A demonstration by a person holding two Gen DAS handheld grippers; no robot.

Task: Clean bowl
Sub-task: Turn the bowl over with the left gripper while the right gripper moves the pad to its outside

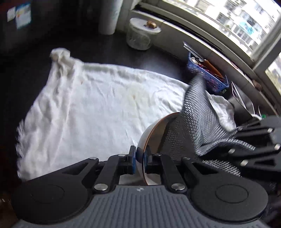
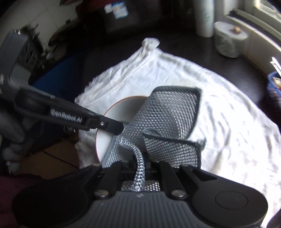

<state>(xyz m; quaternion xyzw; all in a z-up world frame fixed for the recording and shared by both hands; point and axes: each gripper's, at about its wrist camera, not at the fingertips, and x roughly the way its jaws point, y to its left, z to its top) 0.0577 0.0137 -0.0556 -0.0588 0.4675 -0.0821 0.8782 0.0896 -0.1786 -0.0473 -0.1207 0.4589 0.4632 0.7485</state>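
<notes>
A white bowl with a brown rim [image 1: 151,129] is held tilted above a white towel. My left gripper [image 1: 140,156] is shut on the bowl's rim. My right gripper [image 2: 138,164] is shut on a grey mesh dishcloth [image 2: 168,119] that hangs into and over the bowl [image 2: 123,108]. The cloth [image 1: 195,112] covers much of the bowl's inside in the left wrist view. The left gripper [image 2: 108,125] enters the right wrist view from the left, clamped on the rim. The right gripper [image 1: 252,145] shows at the right edge of the left wrist view.
A white towel [image 1: 91,101] is spread over the dark counter. A lidded clear jar [image 1: 140,35] and a white roll [image 1: 108,15] stand at the back near the window. A blue basket of utensils [image 1: 209,73] sits at the right by the sill.
</notes>
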